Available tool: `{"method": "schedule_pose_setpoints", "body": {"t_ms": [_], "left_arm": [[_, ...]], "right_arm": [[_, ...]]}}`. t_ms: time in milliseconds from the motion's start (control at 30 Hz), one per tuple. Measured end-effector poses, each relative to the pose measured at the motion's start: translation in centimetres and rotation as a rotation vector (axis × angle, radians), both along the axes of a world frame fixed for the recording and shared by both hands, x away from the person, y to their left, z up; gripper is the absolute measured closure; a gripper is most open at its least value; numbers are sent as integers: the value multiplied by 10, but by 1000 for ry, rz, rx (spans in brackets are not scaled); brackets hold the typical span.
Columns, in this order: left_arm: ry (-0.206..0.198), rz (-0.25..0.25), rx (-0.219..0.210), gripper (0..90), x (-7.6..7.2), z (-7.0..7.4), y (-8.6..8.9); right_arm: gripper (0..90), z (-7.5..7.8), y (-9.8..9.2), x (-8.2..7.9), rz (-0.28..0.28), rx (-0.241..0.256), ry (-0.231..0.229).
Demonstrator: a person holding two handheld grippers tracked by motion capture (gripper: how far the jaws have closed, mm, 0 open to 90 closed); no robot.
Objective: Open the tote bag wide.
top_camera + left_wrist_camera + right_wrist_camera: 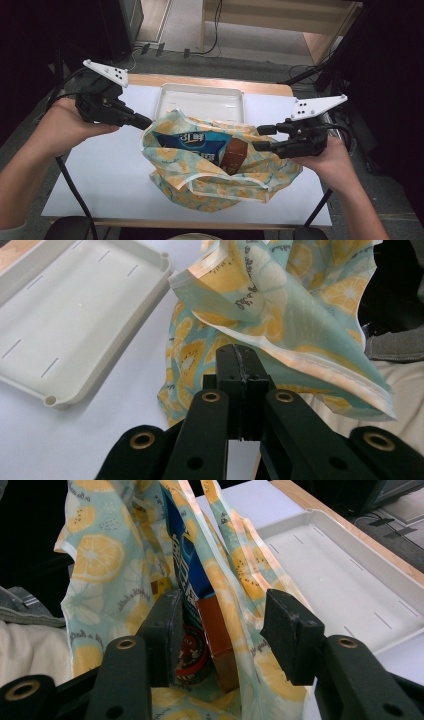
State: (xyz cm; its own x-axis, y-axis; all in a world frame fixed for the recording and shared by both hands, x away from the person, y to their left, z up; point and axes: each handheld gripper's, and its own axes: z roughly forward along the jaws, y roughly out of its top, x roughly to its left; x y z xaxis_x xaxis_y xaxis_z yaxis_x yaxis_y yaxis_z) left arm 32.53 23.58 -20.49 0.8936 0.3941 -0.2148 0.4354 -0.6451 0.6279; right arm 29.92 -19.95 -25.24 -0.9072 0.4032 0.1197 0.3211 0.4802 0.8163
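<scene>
Bag (215, 170), mid-worktop: my left gripper (145, 122) pinches its left rim; my right gripper (262, 138), spread, straddles its right rim.

Right gripper (220, 630): two black jaws rise from 6 o'clock, spread apart. Between them, one wall of the lemon-print bag (235, 575) runs up toward 12 o'clock. Left jaw sits inside the bag's mouth; right jaw is outside, on the tray side. Inside the bag: blue packet (185, 565) standing on edge, brown box (217, 630) just beside it, a red round item (192, 652) low down, partly hidden. White tray (345, 575) at 2 to 3 o'clock on the white table (240, 500), near the bag. Pale cloth (30, 650) at 8 o'clock.
</scene>
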Motion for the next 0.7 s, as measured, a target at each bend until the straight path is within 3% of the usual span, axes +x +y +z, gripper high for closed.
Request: {"method": "schedule_pose_setpoints", "body": {"t_ms": [100,167,233,333,367,400,433,467,567,633,667,700], "left_arm": [[3,25,-57,900,1,7,6],[1,35,-71,863,2,11,6],[3,22,-83,742,2,16,2],[-17,8,-78,670,-3,23,-7],[-24,4,-79,567,-5,26,-10],[-27,8,-83,567,-7,28,-14],[-15,-5,-87,473,-10,31,-20],[-15,-5,-87,448,-10,31,-20],[-17,-7,-56,418,-14,25,-28],[-12,-8,-11,421,-14,16,-31],[-7,-11,12,447,-14,12,-32],[0,-6,34,604,-14,7,-32]], "right_arm": [[517,-1,-4,-1,-4,7,-3],[517,-2,-5,-1,-7,6,0],[516,-2,-4,0,-9,9,-1],[517,-2,-4,1,-6,8,-2],[517,-2,-3,0,-6,7,-2],[517,-2,-3,0,-6,7,-2],[517,-2,-3,0,-6,7,-7],[517,-2,-3,0,-6,9,-5],[517,-2,-4,-1,-8,10,-6],[516,-2,-4,-1,-9,11,-8],[516,-3,-5,-2,-11,11,-6],[516,-4,-5,-3,-14,6,-8]]}}
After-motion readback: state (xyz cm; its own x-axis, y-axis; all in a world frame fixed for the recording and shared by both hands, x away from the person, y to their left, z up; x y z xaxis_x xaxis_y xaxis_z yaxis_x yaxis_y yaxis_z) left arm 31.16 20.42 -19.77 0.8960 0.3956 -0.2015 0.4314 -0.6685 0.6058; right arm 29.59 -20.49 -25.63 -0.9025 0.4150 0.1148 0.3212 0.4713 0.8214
